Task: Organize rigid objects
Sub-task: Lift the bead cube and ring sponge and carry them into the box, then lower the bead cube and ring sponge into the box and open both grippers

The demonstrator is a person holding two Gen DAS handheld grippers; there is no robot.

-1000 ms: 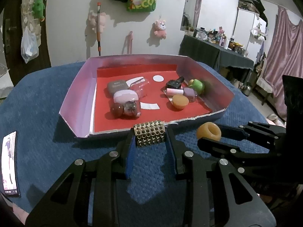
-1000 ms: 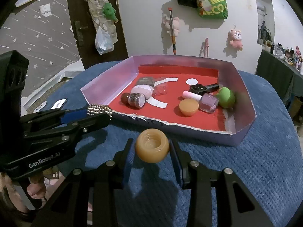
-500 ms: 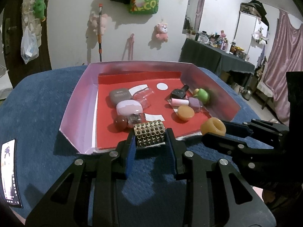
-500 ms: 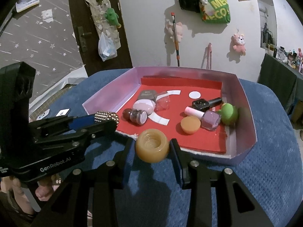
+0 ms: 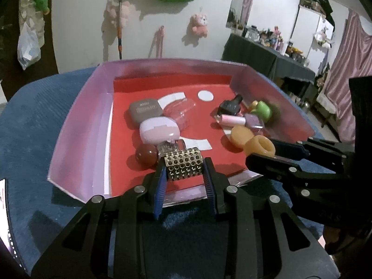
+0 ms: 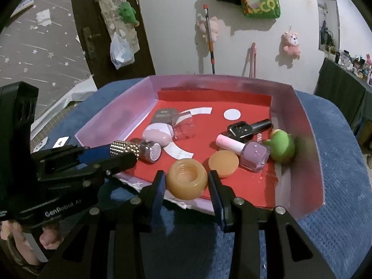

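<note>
- Left gripper [image 5: 183, 173]: clamped on a gold studded cylinder [image 5: 183, 163], held over the near edge of the tray [image 5: 76, 125].
- Right gripper [image 6: 187, 181]: clamped on an orange open jar [image 6: 187, 178]; its matching lid [image 6: 223, 163] lies just ahead, on the tray's red floor.

Blue desk cover [image 5: 34, 125] of rough, ribbed cloth, matt. Shallow pink-walled tray [image 5: 76, 125] of thin card, slightly sheeny, red paper floor, torn edge at front. Small gold cylinder studded with shiny metal beads [image 5: 183, 164], glittering. Amber open jar of smooth translucent plastic [image 6: 187, 178], waxy gloss. Matching amber round lid [image 6: 223, 163], same finish. Lilac glass polish bottle [image 6: 254, 155], glossy. Dark brown ball [image 5: 146, 154], polished. Green duck toy [image 6: 281, 148], smooth plastic. Black tongs [image 6: 187, 187], matt plastic with bright metal screws.
</note>
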